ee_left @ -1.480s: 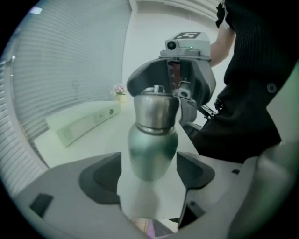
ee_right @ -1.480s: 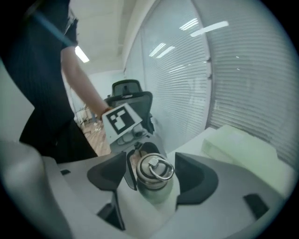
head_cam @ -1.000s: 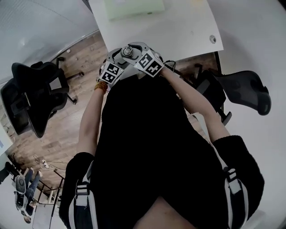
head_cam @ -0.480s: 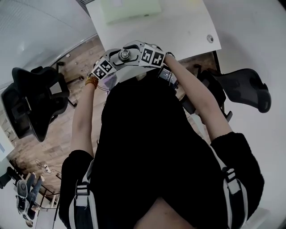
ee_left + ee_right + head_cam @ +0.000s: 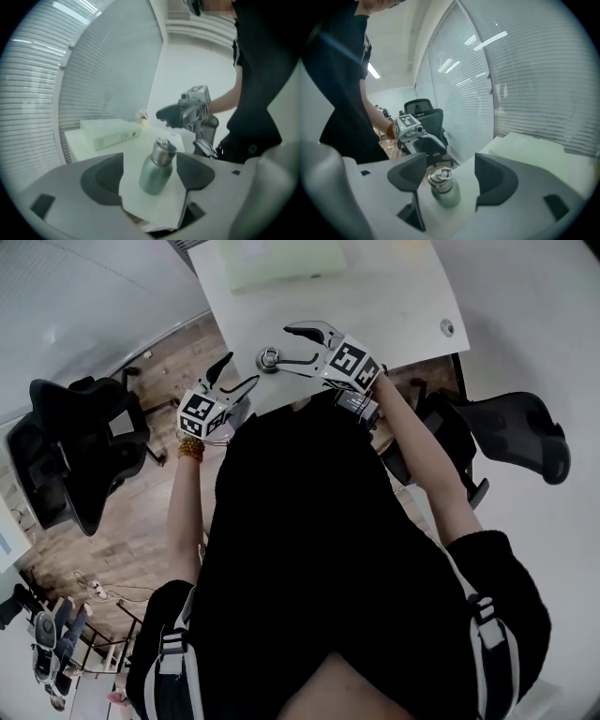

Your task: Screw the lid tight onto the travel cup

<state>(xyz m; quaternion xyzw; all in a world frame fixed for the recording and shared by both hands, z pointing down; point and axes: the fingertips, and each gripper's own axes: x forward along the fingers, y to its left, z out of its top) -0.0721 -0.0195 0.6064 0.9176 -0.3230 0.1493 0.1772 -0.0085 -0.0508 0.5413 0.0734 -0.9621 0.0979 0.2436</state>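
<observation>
Steel, grey: one cup, standing on my white counter close to its near edge. The lid sits on its neck; how tightly it is seated cannot be told.

Left claw: jaws wide apart and just been opening, nothing gripped. In the left gripper view the cup shows through the gap, with both dark pads clear of it. In the head view the tips stop just short of the cup, on its left.

Right claw: jaws wide apart and just been opening, nothing gripped. In the right gripper view the cup shows low in the gap, lid uppermost, no pad touching. In the head view the tips sit just beside the cup, on its right.

Both claws point at the cup from opposite sides, each visible in the other's view.

Pale green box: flat on the far part of the counter, well apart from the cup.

Black chairs: one at my left on the wood floor, one at my right.
</observation>
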